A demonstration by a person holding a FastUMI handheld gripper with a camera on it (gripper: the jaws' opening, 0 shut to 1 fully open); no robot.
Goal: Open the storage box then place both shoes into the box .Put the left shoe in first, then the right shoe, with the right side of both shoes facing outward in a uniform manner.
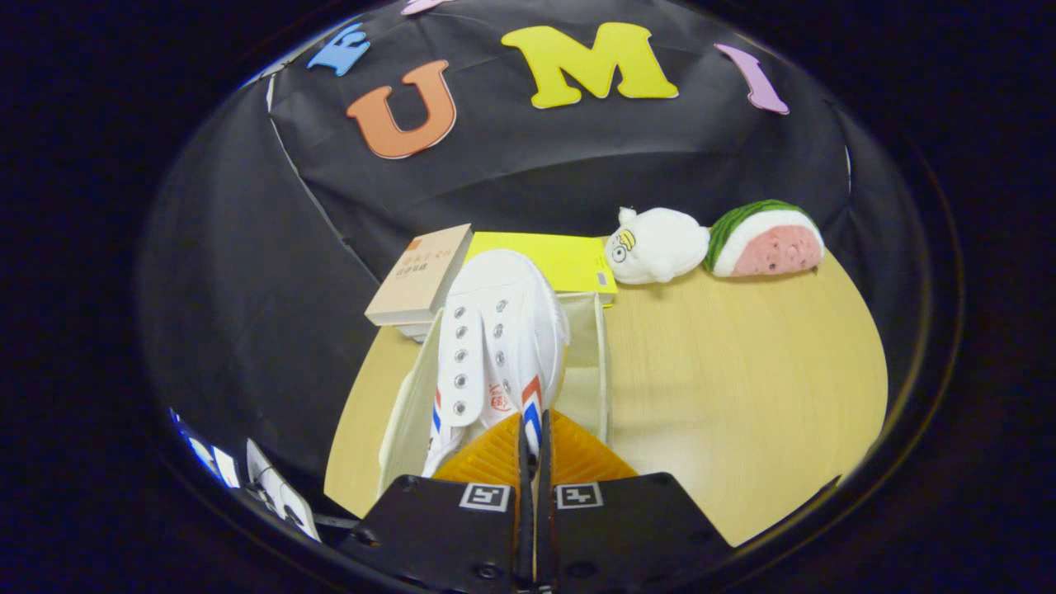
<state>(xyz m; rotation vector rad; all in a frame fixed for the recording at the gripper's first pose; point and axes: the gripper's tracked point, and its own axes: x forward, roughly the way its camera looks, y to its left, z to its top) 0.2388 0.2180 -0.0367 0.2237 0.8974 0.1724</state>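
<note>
A white canvas shoe (495, 346) with red and blue stripes on its side hangs just ahead of my fingers, toe pointing away. My gripper (532, 441) is shut on the shoe's heel edge, the two fingers nearly touching with the thin rim pinched between them. Below and around the shoe is the open white storage box (587, 363), its walls showing to the left and right of the shoe. The shoe is over the box, tilted on its side; whether it touches the box floor is hidden.
On the round wooden table (742, 379), a tan book (419, 276) and a yellow sheet (569, 260) lie beyond the box. A white plush toy (656, 246) and a watermelon-slice plush (767, 239) sit at the far right.
</note>
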